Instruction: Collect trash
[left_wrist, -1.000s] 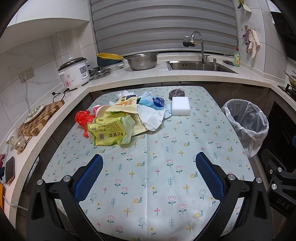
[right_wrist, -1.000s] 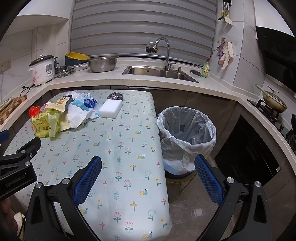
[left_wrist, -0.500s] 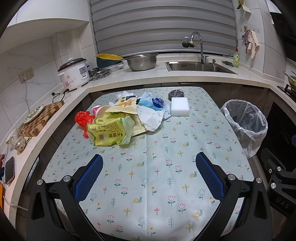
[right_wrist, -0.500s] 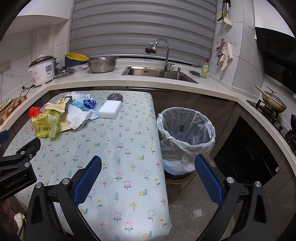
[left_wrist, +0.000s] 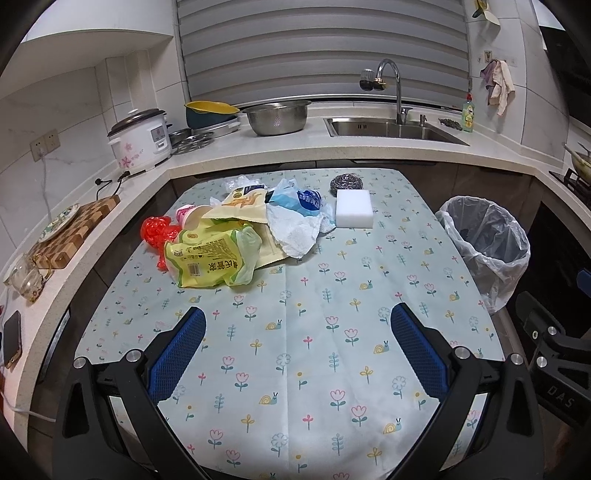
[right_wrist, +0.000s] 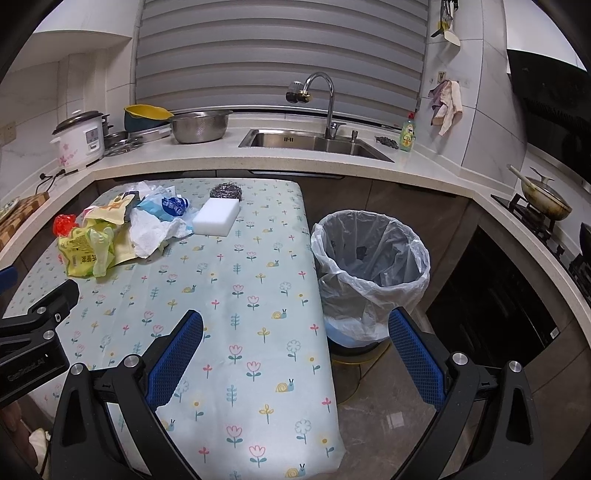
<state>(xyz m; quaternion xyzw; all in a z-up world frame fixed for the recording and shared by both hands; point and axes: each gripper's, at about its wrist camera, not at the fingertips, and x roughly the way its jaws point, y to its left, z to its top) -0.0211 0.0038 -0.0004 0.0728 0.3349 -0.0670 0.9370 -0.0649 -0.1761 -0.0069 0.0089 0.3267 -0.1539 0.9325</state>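
Note:
A heap of trash lies on the far left of the flower-print table (left_wrist: 314, 332): a yellow-green snack bag (left_wrist: 212, 258) (right_wrist: 88, 251), a red plastic wrapper (left_wrist: 157, 230), a tan pouch (left_wrist: 243, 208), crumpled white paper (left_wrist: 295, 232) (right_wrist: 149, 232) and a blue-white bag (left_wrist: 301, 199). A lined bin (left_wrist: 484, 240) (right_wrist: 369, 254) stands on the floor off the table's right edge. My left gripper (left_wrist: 297, 334) hovers open over the near table, well short of the heap. My right gripper (right_wrist: 295, 343) hangs open over the table's right edge, beside the bin.
A white sponge block (left_wrist: 353, 208) and a steel scourer (left_wrist: 343, 182) sit behind the heap. The counter behind carries a rice cooker (left_wrist: 142, 144), a metal bowl (left_wrist: 277, 118), a sink (left_wrist: 391, 127) and a wooden board (left_wrist: 74, 229). A pan (right_wrist: 546, 199) rests on the stove at right.
Both views have shifted only slightly; the scene sits a touch higher and left in the left wrist view. Nothing on the table moved and both grippers stayed open.

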